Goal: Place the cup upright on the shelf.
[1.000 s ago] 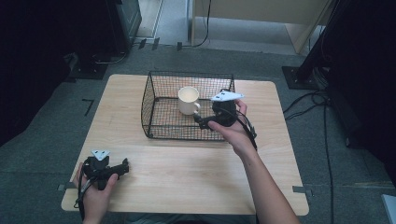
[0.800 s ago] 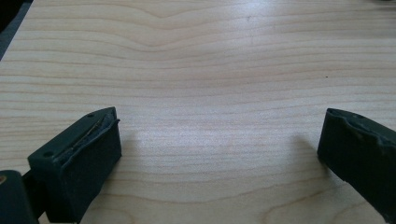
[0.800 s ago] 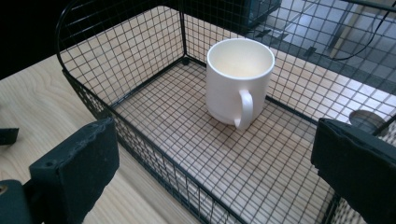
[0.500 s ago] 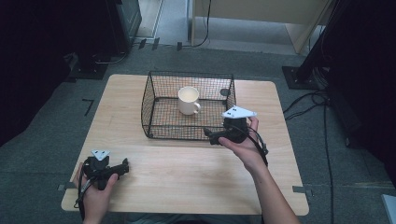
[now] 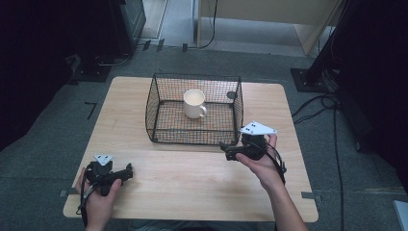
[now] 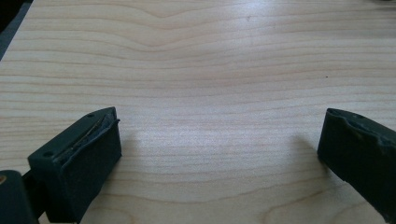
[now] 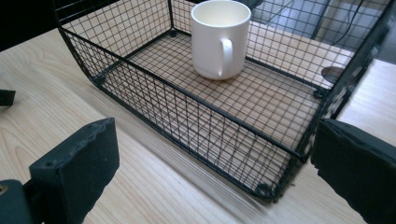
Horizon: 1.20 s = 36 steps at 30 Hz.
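A white mug point(image 5: 194, 103) point(image 7: 220, 38) stands upright inside a black wire basket point(image 5: 159, 94) point(image 7: 140, 65) at the middle back of the wooden table. My right gripper point(image 5: 225, 148) point(image 7: 215, 177) is held in a hand just outside the basket's near right corner, jaws wide apart and empty. My left gripper point(image 5: 128, 171) point(image 6: 219, 158) rests low over the table's near left part, open, with bare wood between its jaws.
The wooden table point(image 5: 192, 192) stands on a grey floor. Cables point(image 5: 332, 125) run over the floor at the right, and dark equipment point(image 5: 96, 29) stands beyond the far left corner.
My right gripper has drawn back out of the basket, away from the mug, toward the near right corner. The mug stays standing in the basket. The left gripper has not moved.
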Tool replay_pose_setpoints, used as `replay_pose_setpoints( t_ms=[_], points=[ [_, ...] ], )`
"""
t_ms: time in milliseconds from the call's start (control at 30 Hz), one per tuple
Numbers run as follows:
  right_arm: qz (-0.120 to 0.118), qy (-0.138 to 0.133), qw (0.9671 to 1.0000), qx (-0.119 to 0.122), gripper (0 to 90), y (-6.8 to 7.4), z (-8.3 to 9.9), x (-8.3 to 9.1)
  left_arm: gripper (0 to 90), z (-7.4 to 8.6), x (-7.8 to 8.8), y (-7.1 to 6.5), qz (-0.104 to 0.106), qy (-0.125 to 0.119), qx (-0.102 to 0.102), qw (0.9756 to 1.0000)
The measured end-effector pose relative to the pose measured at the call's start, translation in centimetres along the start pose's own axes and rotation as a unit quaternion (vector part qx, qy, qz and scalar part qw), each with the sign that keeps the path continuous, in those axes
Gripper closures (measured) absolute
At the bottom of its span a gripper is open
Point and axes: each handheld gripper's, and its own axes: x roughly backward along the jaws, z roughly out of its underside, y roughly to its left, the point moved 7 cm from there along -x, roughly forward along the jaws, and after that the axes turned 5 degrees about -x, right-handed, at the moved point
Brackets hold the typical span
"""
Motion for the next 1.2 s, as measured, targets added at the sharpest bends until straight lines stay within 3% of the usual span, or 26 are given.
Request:
replay_pose_setpoints(
  t_ms=[700, 1200],
  points=[
    [0.032, 0.001, 0.9989, -0.034, 1.0, -3.7, 4.4, 2.3, 0.0, 0.0, 0.0, 0.0, 0.0, 0.0, -0.001, 1.0],
    [0.062, 0.008, 0.9958, -0.066, 1.0, -6.7, 8.5, 3.7, 0.0, 0.0, 0.0, 0.0, 0.0, 0.0, -0.001, 1.0]
  ],
)
